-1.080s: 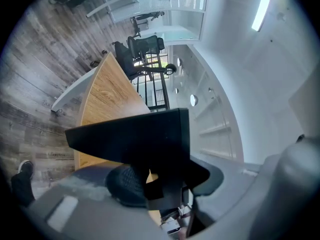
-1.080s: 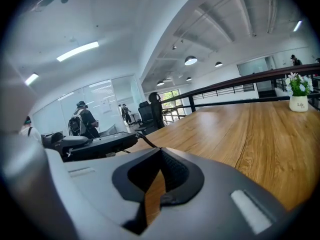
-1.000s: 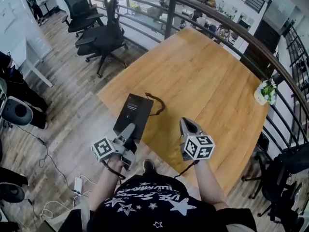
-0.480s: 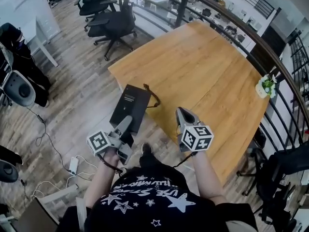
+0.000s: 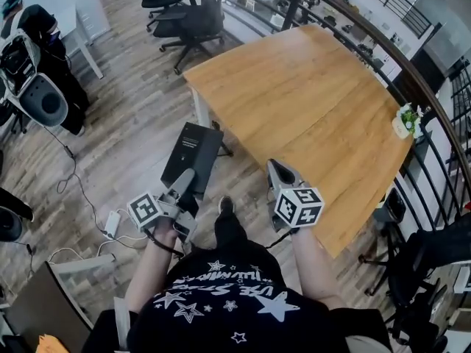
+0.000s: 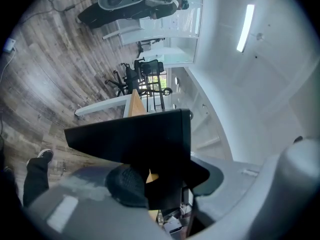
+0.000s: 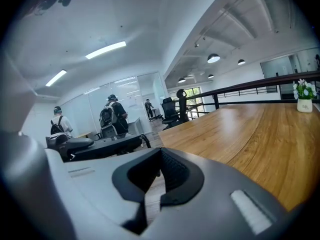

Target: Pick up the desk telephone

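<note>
The desk telephone (image 5: 192, 154) is a flat black slab, held level in the air over the wood floor, just off the near left corner of the wooden table (image 5: 309, 101). My left gripper (image 5: 185, 184) is shut on its near end. In the left gripper view the black telephone (image 6: 135, 134) fills the space between the jaws of the left gripper (image 6: 150, 176). My right gripper (image 5: 274, 169) hovers over the table's near edge, shut with nothing in it. Its jaws meet in the right gripper view (image 7: 150, 194), where the telephone (image 7: 107, 146) shows to the left.
A small potted plant (image 5: 407, 122) stands at the table's far right edge by the curved railing (image 5: 368, 43). Black office chairs (image 5: 193, 17) stand beyond the table. Cables and a power strip (image 5: 112, 223) lie on the floor at left. Two people with backpacks (image 7: 114, 116) stand far off.
The person has stepped back from the table. The telephone in the left gripper has come off the table's corner and now hangs over the floor. The right gripper drew back too.
</note>
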Demonstrator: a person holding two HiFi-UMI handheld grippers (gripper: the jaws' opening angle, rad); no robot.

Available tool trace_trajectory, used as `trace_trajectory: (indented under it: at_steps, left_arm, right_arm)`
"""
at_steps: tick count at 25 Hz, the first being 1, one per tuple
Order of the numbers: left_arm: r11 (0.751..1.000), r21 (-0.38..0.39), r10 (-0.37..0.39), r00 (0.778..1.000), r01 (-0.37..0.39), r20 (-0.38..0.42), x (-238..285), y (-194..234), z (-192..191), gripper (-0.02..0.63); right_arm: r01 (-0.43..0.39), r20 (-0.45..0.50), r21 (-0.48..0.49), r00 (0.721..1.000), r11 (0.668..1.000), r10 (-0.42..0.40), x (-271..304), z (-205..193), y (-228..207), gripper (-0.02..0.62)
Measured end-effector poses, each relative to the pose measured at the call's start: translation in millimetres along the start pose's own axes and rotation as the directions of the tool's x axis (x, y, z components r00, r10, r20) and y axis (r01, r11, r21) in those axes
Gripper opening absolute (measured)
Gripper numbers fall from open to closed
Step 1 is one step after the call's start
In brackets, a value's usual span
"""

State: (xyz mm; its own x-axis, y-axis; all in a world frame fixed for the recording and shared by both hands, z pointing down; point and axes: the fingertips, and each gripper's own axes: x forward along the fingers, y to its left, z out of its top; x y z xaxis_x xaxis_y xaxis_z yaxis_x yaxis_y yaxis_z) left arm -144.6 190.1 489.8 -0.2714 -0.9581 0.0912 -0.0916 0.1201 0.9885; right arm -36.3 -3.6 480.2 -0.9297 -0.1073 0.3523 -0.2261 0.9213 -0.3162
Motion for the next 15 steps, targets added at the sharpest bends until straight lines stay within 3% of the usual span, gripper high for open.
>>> trace_trajectory:
  at_steps: [6, 10, 15]
  left_arm:
    - [1.0, 0.011, -0.016, 0.999, 0.016, 0.03, -57.9, -1.1, -38.9, 0.198]
    - [1.0, 0.0, -0.007, 1.0, 0.007, 0.028, -75.0, -19.3, -51.0, 0.198]
    - [1.0, -0.004, -0.01, 1.0, 0.01, 0.012, -115.1, 1.9, -59.9, 0.198]
  right_arm:
    - [-0.019, 0.013, -0.023, 1.0, 1.0, 0.02, -52.3, -28.4, 26.3, 0.002]
    - [-0.026, 0.002, -0.012, 1.0, 1.0, 0.026, -75.8, -25.1, 39.8, 0.001]
    - [-0.016, -0.018, -0.03, 1.0, 0.999, 0.016, -99.4, -60.7, 64.9, 0.002]
